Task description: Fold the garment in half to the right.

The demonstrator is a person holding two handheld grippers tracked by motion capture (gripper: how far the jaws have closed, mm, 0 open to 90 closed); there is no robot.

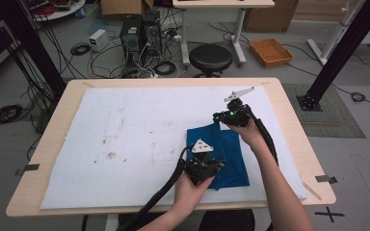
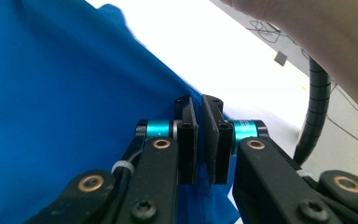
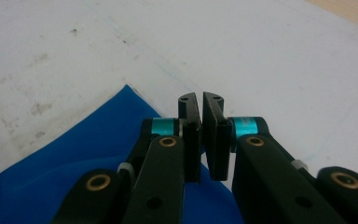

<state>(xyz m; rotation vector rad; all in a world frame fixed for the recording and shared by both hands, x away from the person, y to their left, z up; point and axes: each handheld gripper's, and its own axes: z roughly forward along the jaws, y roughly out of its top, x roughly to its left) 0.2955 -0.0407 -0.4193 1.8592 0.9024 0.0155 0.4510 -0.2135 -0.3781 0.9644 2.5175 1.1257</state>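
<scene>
- We clamp the left gripper [image 1: 211, 169] on the near edge of the blue cloth [image 1: 229, 156]; its jaws are nearly together with the fabric pinched between them.
- Our right gripper [image 1: 220, 117] pinches the cloth's far corner, jaws just as narrow.
- The cloth lies on the white mat [image 1: 125, 139], right of its middle.
- The mat, stained left of the cloth, covers the wooden table [image 1: 289, 120].
- Beyond the table stand a black stool [image 1: 210, 57], an orange tray [image 1: 271, 51] and tangled cables [image 1: 101, 57] on the grey floor.

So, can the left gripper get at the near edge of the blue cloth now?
Probably yes. The left gripper is already at the blue cloth, its jaws shut on a fold at the near edge. Nothing else lies on the white mat to block it.
</scene>
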